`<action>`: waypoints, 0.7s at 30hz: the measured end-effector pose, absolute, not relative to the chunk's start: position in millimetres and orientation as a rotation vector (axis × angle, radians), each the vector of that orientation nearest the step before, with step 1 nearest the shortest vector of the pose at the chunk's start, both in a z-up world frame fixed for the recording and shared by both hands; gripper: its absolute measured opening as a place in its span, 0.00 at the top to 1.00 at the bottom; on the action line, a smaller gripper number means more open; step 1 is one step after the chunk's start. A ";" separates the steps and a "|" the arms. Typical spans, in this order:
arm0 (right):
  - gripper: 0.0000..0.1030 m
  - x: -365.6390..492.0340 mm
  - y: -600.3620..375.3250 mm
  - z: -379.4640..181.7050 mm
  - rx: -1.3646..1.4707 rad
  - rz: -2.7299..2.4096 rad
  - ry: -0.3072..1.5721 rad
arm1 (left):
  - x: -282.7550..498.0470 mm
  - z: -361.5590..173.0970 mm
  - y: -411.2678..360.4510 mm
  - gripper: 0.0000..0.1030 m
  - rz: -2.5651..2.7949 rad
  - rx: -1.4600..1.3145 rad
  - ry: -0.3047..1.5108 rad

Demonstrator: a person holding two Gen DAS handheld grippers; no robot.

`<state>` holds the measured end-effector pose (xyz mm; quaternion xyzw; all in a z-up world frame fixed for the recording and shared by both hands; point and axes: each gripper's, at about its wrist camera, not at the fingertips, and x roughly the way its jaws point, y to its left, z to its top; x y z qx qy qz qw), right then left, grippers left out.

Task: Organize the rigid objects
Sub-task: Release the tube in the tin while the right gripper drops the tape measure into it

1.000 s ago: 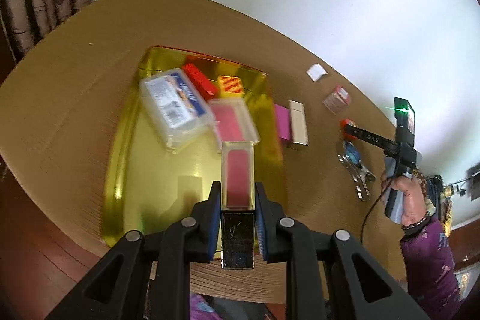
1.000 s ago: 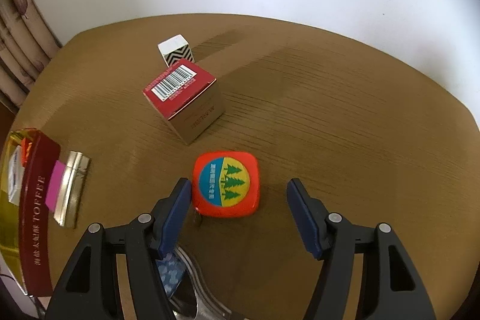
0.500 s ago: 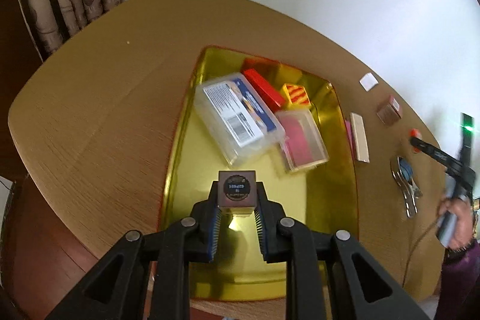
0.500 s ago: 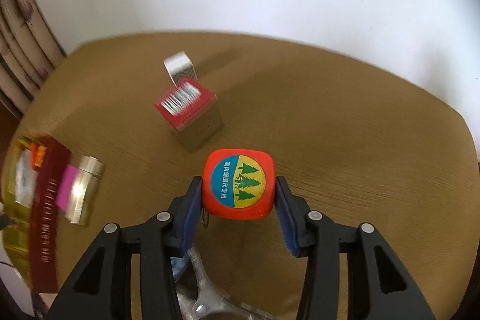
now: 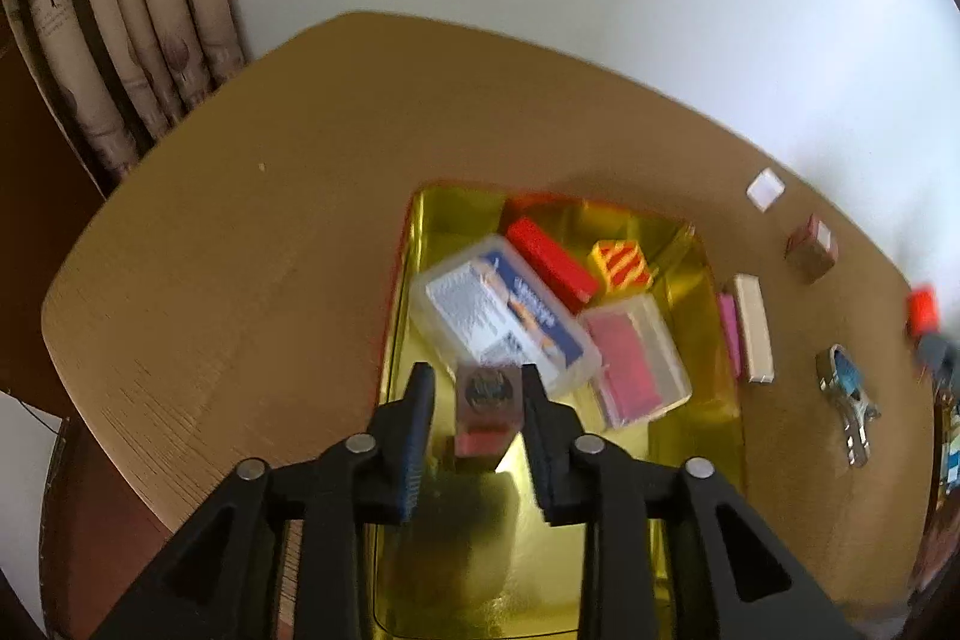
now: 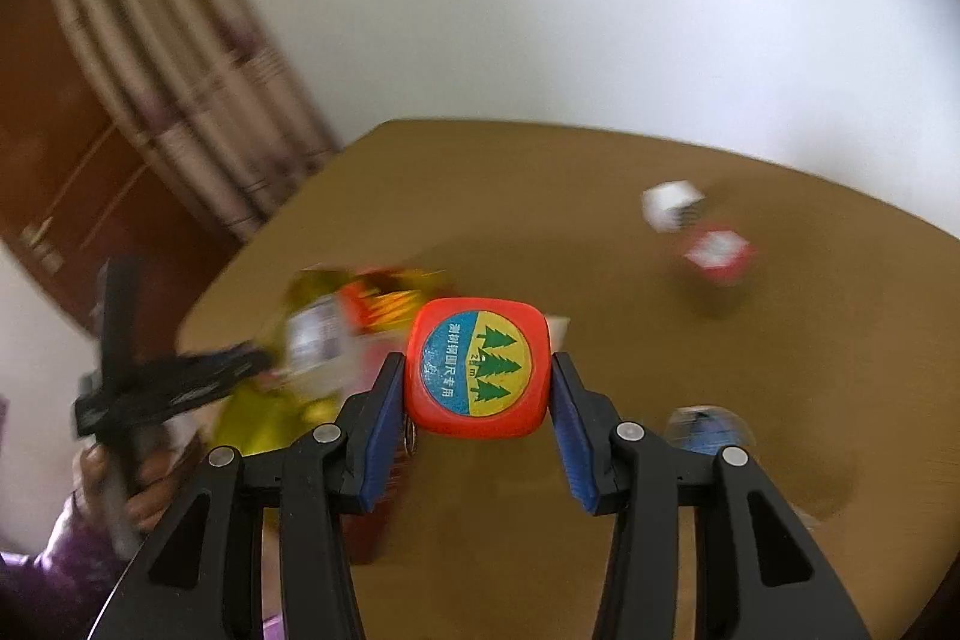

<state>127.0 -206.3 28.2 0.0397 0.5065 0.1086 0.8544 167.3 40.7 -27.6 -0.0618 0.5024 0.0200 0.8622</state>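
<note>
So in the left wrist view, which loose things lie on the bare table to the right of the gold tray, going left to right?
Pink and cream flat box → small white cube → brown box with a white label → silver clip with a blue patch.

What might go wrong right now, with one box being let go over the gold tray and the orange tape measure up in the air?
The left gripper has just been opening around the small upright box, which may topple against the clear case. The right gripper clamps the tape measure only by its rounded sides, so it could slip. The gold tray is getting crowded.
</note>
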 end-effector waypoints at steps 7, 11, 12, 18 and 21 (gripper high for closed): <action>0.58 127.4 -120.9 -33.1 0.039 0.372 1.174 | 144.1 11.7 61.8 0.61 0.039 -0.226 0.945; 0.58 127.6 -95.3 -68.7 -0.030 0.376 1.238 | 110.2 16.8 77.4 0.55 0.093 -0.271 0.919; 0.58 128.3 -90.3 -76.8 -0.037 0.376 1.253 | 100.4 14.8 80.7 0.55 0.114 -0.271 0.908; 0.58 134.3 -62.5 -100.3 -0.044 0.413 1.303 | 68.7 2.1 97.7 0.55 0.271 -0.217 0.857; 0.58 140.0 -46.8 -97.1 -0.069 0.403 1.284 | 68.2 0.0 109.2 0.55 0.271 -0.256 0.852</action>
